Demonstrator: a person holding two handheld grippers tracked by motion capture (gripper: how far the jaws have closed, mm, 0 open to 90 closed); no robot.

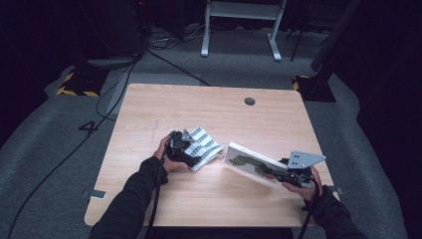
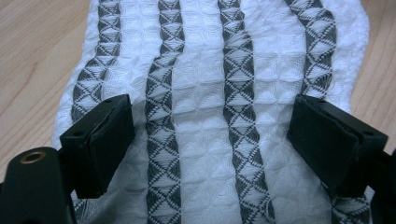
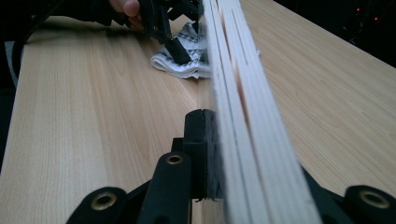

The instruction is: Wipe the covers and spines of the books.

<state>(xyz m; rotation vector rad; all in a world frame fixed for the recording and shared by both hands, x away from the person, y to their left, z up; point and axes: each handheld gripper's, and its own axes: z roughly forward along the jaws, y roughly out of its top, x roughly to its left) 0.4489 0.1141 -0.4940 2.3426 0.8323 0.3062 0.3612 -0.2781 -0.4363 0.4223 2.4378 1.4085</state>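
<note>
A light wooden table (image 1: 149, 199) stands on grey carpet in a dark room. Near the person, the right gripper (image 1: 278, 174) is clamped on the edge of a flat white board (image 1: 249, 163) with a dark green picture; the board is tilted, its far end close to the cloth. The left gripper (image 1: 191, 158) has its 2 jaws wide apart over a folded white cloth (image 2: 210, 93) with grey stripes, not pinching it. The left hand (image 1: 166, 154) covers part of this cloth.

cloth (image 2: 205, 93): white waffle weave, grey diamond-patterned stripes
board (image 1: 249, 164): white, dark green blotch
table (image 1: 199, 104): pale woodgrain
</note>
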